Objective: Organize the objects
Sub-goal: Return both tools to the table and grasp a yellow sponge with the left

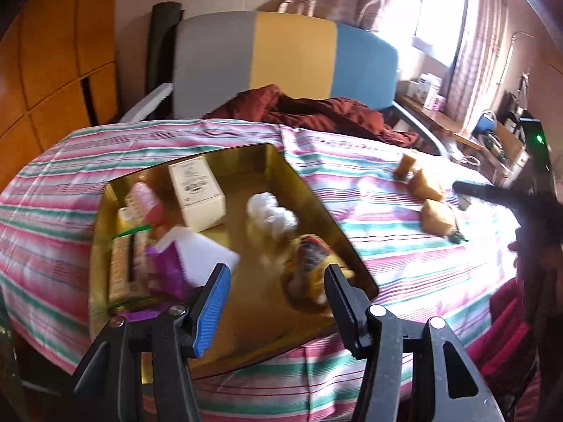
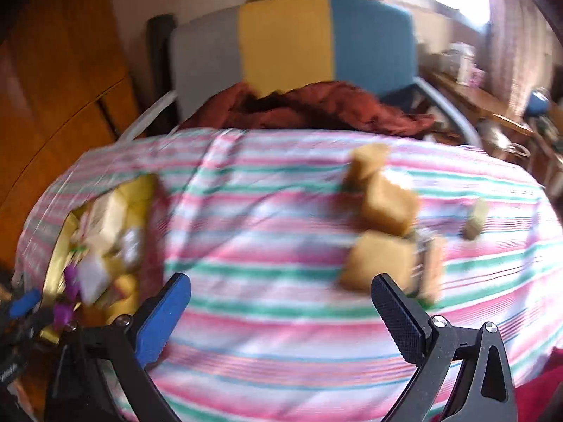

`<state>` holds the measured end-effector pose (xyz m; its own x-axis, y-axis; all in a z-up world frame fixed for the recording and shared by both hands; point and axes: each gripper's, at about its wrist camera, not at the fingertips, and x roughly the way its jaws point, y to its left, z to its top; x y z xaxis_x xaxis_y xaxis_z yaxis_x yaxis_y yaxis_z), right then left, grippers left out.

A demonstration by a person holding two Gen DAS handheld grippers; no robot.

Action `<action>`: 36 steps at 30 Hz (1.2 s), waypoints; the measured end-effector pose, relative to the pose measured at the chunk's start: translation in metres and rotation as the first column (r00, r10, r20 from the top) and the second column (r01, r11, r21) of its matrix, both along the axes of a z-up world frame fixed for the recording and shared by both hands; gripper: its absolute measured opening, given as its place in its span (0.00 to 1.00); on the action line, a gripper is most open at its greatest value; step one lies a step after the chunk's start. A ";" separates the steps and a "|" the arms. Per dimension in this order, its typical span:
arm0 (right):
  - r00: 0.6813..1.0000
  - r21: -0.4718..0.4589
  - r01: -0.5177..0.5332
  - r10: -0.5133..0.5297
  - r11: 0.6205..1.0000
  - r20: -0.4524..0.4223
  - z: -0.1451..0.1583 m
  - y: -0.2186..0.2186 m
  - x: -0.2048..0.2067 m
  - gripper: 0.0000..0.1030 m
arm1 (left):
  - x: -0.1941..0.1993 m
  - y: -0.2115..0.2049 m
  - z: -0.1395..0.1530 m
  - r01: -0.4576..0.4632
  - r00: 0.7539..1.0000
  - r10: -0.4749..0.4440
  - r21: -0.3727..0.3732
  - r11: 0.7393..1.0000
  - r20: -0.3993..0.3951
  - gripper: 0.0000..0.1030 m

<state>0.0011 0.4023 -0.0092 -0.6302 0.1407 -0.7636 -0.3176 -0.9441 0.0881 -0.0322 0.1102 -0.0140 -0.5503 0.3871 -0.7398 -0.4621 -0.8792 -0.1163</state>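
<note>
- My right claw [image 2: 281, 311], open and empty, is between pickups; tan blocks [image 2: 378, 258] lie just ahead.
- Left claw [image 1: 276, 297] hangs open over the tray [image 1: 246, 156].
- Next: straddle the nearest block and close.

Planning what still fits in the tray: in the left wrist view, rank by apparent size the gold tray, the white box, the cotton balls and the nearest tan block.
1. gold tray
2. white box
3. cotton balls and nearest tan block: these look alike, and the block lies farther off, so no ranking between them.
</note>
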 end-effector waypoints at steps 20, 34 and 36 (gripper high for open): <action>0.861 -0.219 0.499 -0.508 0.839 0.014 -0.036 0.193 0.053 1.00 | -0.006 0.164 -0.003 0.283 0.959 -0.280 -0.054 0.958 0.052 0.55; 0.810 -0.417 0.535 -0.587 0.735 0.004 -0.045 0.221 0.077 1.00 | -0.016 0.297 -0.043 0.439 0.893 -0.426 -0.073 0.895 0.148 0.79; 0.799 -0.434 0.541 -0.601 0.720 -0.001 -0.045 0.224 0.081 1.00 | -0.016 0.313 -0.049 0.458 0.883 -0.443 -0.076 0.886 0.155 0.80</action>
<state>0.0818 0.6264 -0.0541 -0.6271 0.2155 -0.7485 -0.7417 -0.4586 0.4894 -0.0484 0.4231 -0.0627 -0.2320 0.4846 -0.8434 -0.7987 -0.5898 -0.1192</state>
